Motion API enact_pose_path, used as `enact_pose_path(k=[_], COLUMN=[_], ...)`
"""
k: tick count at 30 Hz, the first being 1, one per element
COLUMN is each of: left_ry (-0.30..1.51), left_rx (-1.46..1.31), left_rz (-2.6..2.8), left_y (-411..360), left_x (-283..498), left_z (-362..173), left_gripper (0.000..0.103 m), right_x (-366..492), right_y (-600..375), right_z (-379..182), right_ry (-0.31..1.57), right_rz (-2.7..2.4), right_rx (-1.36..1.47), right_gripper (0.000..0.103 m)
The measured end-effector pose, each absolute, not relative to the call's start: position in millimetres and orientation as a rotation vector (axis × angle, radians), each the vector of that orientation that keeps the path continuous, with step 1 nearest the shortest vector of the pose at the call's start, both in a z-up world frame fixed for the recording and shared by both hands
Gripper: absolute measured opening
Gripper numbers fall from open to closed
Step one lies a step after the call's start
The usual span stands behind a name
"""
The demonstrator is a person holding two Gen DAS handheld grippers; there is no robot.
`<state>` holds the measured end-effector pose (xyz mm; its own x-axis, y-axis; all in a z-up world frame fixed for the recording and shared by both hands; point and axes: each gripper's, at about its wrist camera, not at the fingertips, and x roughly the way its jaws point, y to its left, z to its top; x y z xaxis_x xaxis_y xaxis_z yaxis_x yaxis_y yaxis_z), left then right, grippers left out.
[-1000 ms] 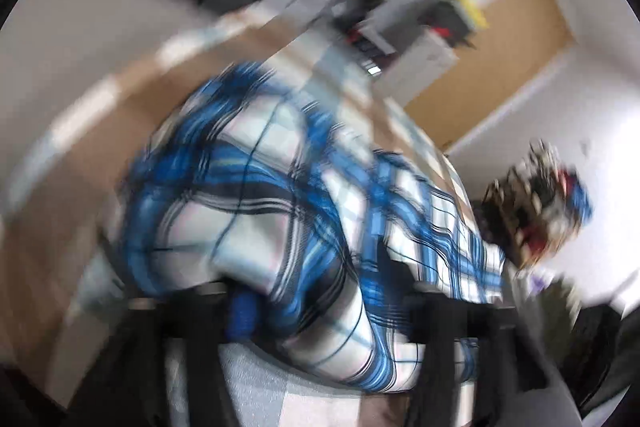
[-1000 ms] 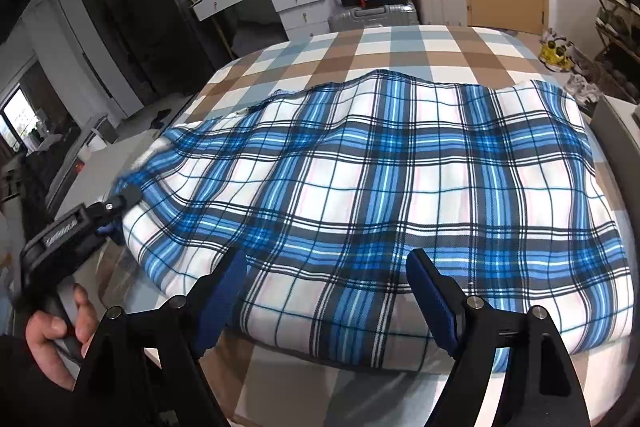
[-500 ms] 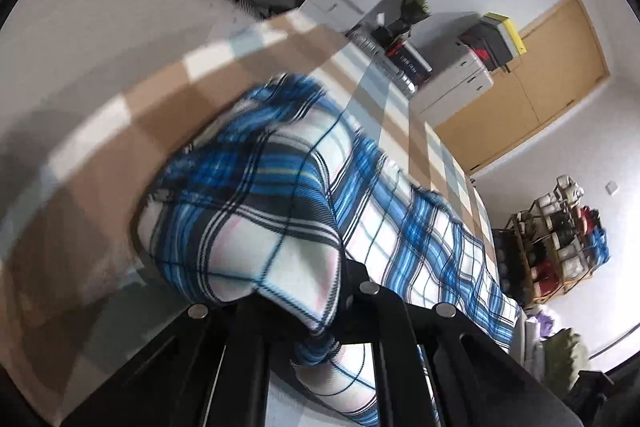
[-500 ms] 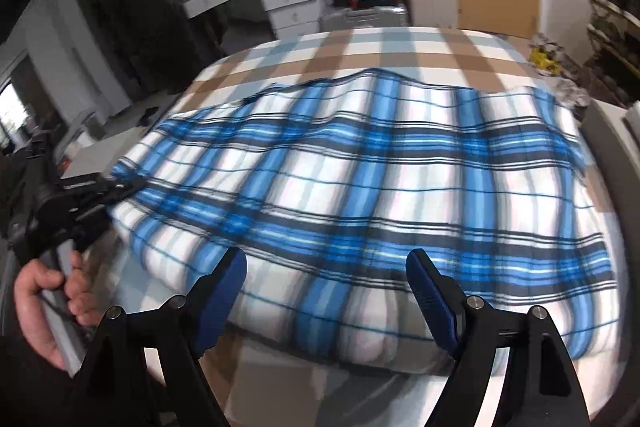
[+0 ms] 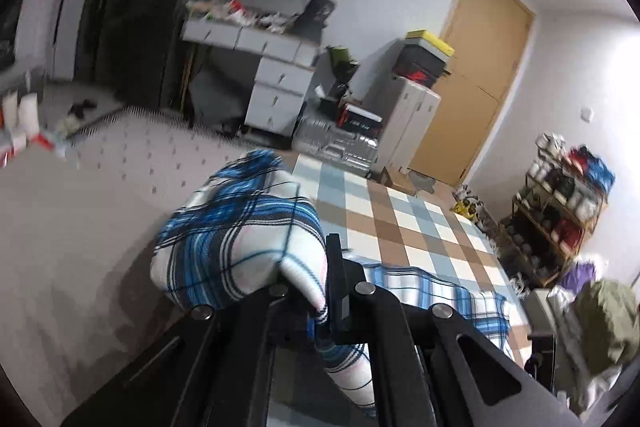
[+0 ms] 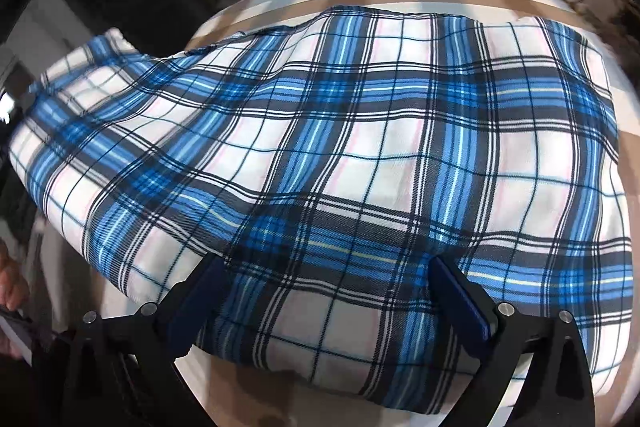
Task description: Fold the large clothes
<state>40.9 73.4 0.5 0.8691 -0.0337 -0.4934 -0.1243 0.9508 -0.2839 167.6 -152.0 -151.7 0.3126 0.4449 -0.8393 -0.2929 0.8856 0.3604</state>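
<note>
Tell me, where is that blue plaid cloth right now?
The blue plaid cloth lies spread over the checked bed cover. Its left corner is pinched in the left gripper, and its near edge sits between the right gripper's opening jaws.

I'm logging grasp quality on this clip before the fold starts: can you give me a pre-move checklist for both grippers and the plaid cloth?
1. left gripper clamped on the plaid cloth: ok, a corner bunches out of the shut jaws.
2. right gripper gripping: not ok, jaws opening, near edge lies between the pads, unpinched.
3. Right fingers straddle the hem: ok.
4. Cloth spread flat on the checked bed cover: ok, apart from the lifted left corner.
5. Layers caught on the left: cannot tell.
</note>
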Motion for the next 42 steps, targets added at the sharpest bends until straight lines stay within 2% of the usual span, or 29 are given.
enact_pose_path(k=[6,8,9,14,17,20,21,22,23,24,25,28,32,37,42], left_ry=[0.446,0.445,0.461,0.563,0.669,0.737,0.757,0.779,0.783,0.760,0.731,0.701,0.816,0.936,1.027], left_rx=[-0.086,0.044,0.106,0.397,0.375,0.315,0.291,0.252,0.204,0.152,0.121,0.031,-0.126,-0.084,0.026], left_rz=[-0.164,-0.307,-0.378,-0.619,-0.681,-0.731,-0.752,-0.774,-0.796,-0.808,-0.786,-0.669,-0.597,-0.568,-0.493], left_y=[1.4,-55.9,-82.2,-198.3,-207.4,-194.2,-189.5,-179.7,-167.8,-154.4,-143.9,-111.5,-83.8,-97.4,-124.1], left_x=[45.5,43.3,42.4,37.9,44.7,50.5,52.9,56.6,59.0,59.2,56.8,63.7,89.4,96.7,101.5], left_z=[20.5,26.7,25.5,-27.1,-51.4,-59.9,-58.7,-56.0,-52.9,-48.6,-43.8,-47.3,-74.4,-96.4,-117.2], left_gripper=[0.000,0.000,0.000,0.000,0.000,0.004,0.016,0.039,0.053,0.078,0.084,0.084,0.084,0.084,0.084], right_x=[166.1,167.4,166.2,153.9,145.5,138.7,138.1,138.6,140.4,141.1,142.3,144.1,145.8,133.6,137.7], right_y=[-151.8,-180.3,-203.7,-296.8,-341.3,-366.5,-370.5,-371.3,-370.5,-367.6,-363.7,-363.1,-376.5,-381.2,-318.1], right_z=[-145.5,-142.7,-142.0,-149.7,-148.5,-145.8,-146.7,-147.1,-147.9,-147.9,-147.6,-144.9,-135.7,-99.2,-84.4], right_ry=[1.151,1.128,1.101,1.023,0.982,0.988,1.010,1.028,1.043,1.055,1.067,1.083,1.058,0.956,0.971], right_rz=[0.578,0.581,0.558,0.407,0.345,0.311,0.310,0.318,0.332,0.346,0.362,0.373,0.334,0.457,0.548], right_rx=[0.264,0.408,0.506,0.741,0.756,0.678,0.658,0.635,0.614,0.597,0.577,0.538,0.558,0.584,0.333], right_gripper=[0.100,0.088,0.088,0.090,0.090,0.091,0.091,0.091,0.091,0.091,0.091,0.091,0.091,0.091,0.096])
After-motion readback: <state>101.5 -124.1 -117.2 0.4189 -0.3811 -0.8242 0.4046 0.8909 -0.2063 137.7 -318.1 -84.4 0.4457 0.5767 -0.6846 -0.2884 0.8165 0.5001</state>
